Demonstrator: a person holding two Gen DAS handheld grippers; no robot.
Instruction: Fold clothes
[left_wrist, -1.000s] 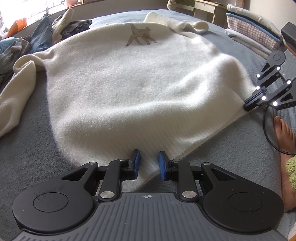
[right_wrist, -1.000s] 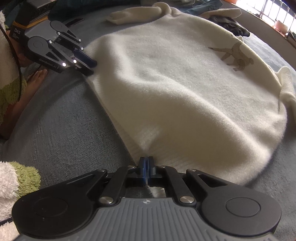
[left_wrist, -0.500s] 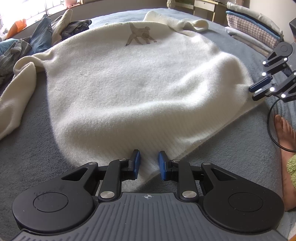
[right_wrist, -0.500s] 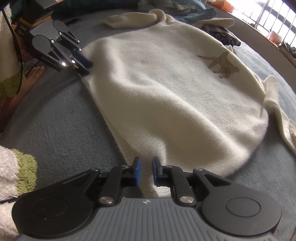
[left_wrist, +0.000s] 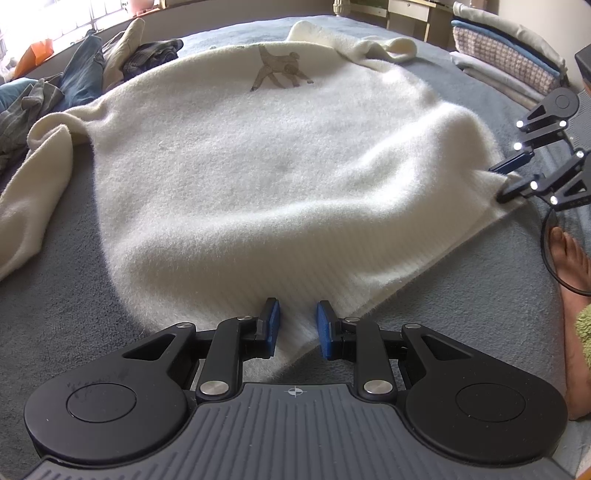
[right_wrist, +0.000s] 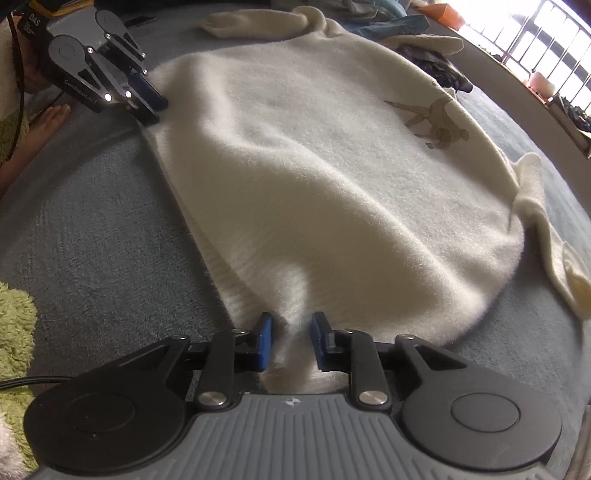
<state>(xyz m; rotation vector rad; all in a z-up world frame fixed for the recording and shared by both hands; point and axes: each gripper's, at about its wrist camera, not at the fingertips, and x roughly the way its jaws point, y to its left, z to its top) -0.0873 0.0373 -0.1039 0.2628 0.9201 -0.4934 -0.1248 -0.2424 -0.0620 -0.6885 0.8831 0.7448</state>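
- Fluffy cream knitted sweater (left_wrist: 266, 184) lies flat on the grey bed (left_wrist: 55, 295), hem corners between both fingers.
- Our right gripper (right_wrist: 291, 341) has unclamped, fingers apart; left gripper (left_wrist: 297, 328) fingers apart too.
- We judge regrasping comes next.

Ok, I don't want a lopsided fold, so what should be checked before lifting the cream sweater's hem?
1. Left gripper astride hem corner of fluffy cream knit sweater: ok.
2. Left jaws clamped: not ok, gap visible.
3. Right gripper has the other corner between its jaws: ok.
4. Right jaws clamped: not ok, apart.
5. Sweater body flat on grey blanket: ok.
6. Sleeves tucked in: not ok, spread outward.
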